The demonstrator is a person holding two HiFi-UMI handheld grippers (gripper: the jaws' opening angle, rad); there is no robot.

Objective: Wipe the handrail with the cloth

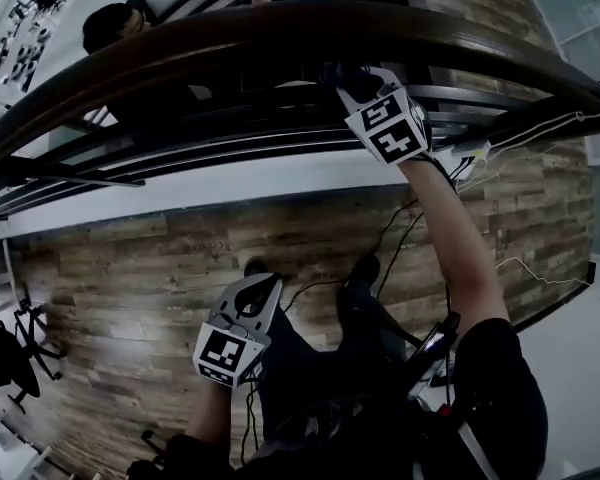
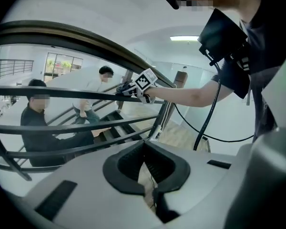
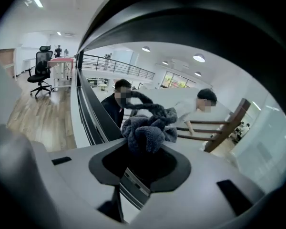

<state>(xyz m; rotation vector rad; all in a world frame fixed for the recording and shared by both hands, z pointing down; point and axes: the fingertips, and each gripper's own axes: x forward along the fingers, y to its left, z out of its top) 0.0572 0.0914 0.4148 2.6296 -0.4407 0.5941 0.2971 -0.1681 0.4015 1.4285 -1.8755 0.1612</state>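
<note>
The setting is presenting as a multi-level open-plan office: a swivel office chair (image 3: pixel 39 70) is standing beside a desk (image 3: pixel 63 67) on a wood-plank floor (image 3: pixel 33 116); recessed ceiling lights (image 3: pixel 199 58) are glowing overhead; a railed gallery (image 3: pixel 119 67) is running along the upper level; people (image 2: pixel 93 97) are occupying the staircase (image 2: pixel 115 125) beside a curved handrail (image 1: pixel 280 28).

We see a glossy, dark brown handrail (image 1: pixel 280 30). Against it, the cloth (image 3: pixel 148 127) is a fuzzy charcoal grey. Beyond the handrail, the floor (image 1: pixel 120 268) shows planks in mixed browns and greys. The right gripper (image 3: pixel 142 163) and left gripper (image 2: pixel 145 168) are pale grey with black jaw linings. The right cube (image 1: pixel 388 126), just under the handrail, and the left cube (image 1: pixel 227 353), well away from it, are white with black square patterns.
</note>
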